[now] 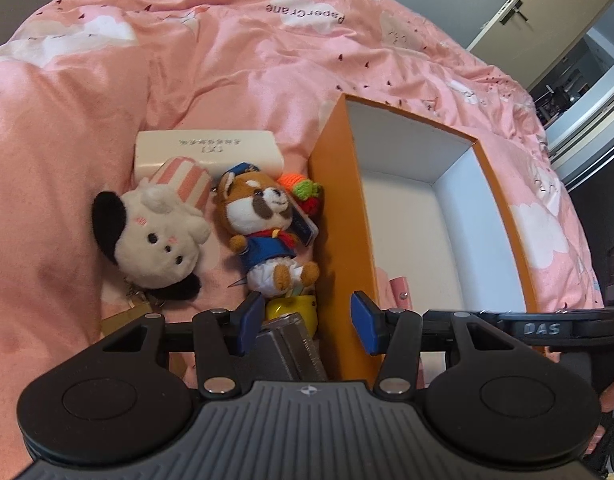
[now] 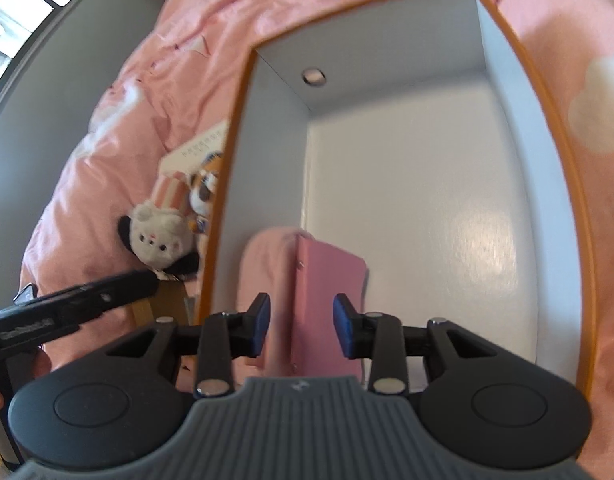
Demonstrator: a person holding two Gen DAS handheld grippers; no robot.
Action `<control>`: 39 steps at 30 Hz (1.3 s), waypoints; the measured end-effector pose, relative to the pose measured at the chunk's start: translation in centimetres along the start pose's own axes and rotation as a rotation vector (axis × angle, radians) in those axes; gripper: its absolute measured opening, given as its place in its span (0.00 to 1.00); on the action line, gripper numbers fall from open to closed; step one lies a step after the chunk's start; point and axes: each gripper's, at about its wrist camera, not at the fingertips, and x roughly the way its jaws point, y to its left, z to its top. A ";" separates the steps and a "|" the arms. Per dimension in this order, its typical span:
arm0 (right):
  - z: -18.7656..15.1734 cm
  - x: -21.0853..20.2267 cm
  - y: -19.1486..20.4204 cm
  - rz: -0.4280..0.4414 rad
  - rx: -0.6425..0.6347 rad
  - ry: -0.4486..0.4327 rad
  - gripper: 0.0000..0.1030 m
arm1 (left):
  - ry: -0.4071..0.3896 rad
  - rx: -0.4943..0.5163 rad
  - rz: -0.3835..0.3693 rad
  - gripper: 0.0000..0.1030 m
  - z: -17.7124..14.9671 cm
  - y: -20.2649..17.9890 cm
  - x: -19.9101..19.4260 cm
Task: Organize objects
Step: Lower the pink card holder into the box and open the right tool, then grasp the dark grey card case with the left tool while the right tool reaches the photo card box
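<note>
An orange box point(image 1: 334, 216) with a white inside lies open on the pink bed; it also shows in the right wrist view point(image 2: 447, 200). Left of it lie a white and black plush dog point(image 1: 155, 236), a fox plush in blue point(image 1: 263, 224), a knitted orange and green toy point(image 1: 303, 192), a white flat box point(image 1: 207, 152), a yellow object point(image 1: 291, 308) and a grey metal item point(image 1: 291, 352). My left gripper point(image 1: 307, 324) is open over the box's left wall. My right gripper point(image 2: 301, 324) is open around a pink case point(image 2: 327, 300) inside the box.
The pink quilt point(image 1: 227, 60) covers the bed, bunched high at the left. A wardrobe door point(image 1: 547, 4) stands at the far right. A brown item point(image 1: 123, 316) lies under the plush dog. The left gripper's body point(image 2: 67, 308) shows in the right wrist view.
</note>
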 end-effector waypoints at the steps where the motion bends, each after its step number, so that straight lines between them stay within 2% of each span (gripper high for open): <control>1: -0.1 -0.5 0.5 -0.008 -0.022 -0.022 0.36 | 0.012 -0.002 0.005 0.56 -0.1 0.1 0.1; 6: -0.7 -1.9 3.4 -0.040 -0.135 -0.107 0.36 | 0.079 -0.022 0.079 0.63 -1.2 0.2 1.5; 9: -1.2 -1.9 4.7 -0.078 -0.178 -0.129 0.36 | 0.094 -0.022 0.114 0.75 -2.0 -0.1 2.3; 11: -1.5 -1.7 5.2 -0.092 -0.197 -0.135 0.36 | 0.084 -0.011 0.127 0.78 -2.2 -0.5 2.8; 14: -1.8 -1.7 5.3 -0.111 -0.208 -0.147 0.37 | 0.088 -0.029 0.155 0.78 -2.3 -0.6 3.6; 19: -1.9 -1.7 5.0 -0.127 -0.199 -0.157 0.37 | 0.138 -0.083 0.191 0.78 -2.7 0.1 5.2; 26: -2.0 -1.1 5.3 -0.113 -0.201 -0.142 0.37 | 0.131 -0.119 0.192 0.78 -2.7 0.7 5.8; 29: -2.0 -1.1 5.5 -0.107 -0.214 -0.141 0.37 | 0.141 -0.124 0.174 0.67 -2.6 1.0 5.8; 34: -1.7 -0.9 6.8 -0.084 -0.281 -0.127 0.37 | 0.135 -0.105 0.159 0.56 -2.7 1.4 4.7; 36: -1.4 -0.7 7.6 -0.064 -0.328 -0.105 0.37 | 0.134 -0.109 0.149 0.48 -2.7 1.8 4.2; 39: -1.2 0.0 9.0 -0.051 -0.395 -0.057 0.37 | 0.135 -0.120 0.145 0.43 -2.7 2.5 3.5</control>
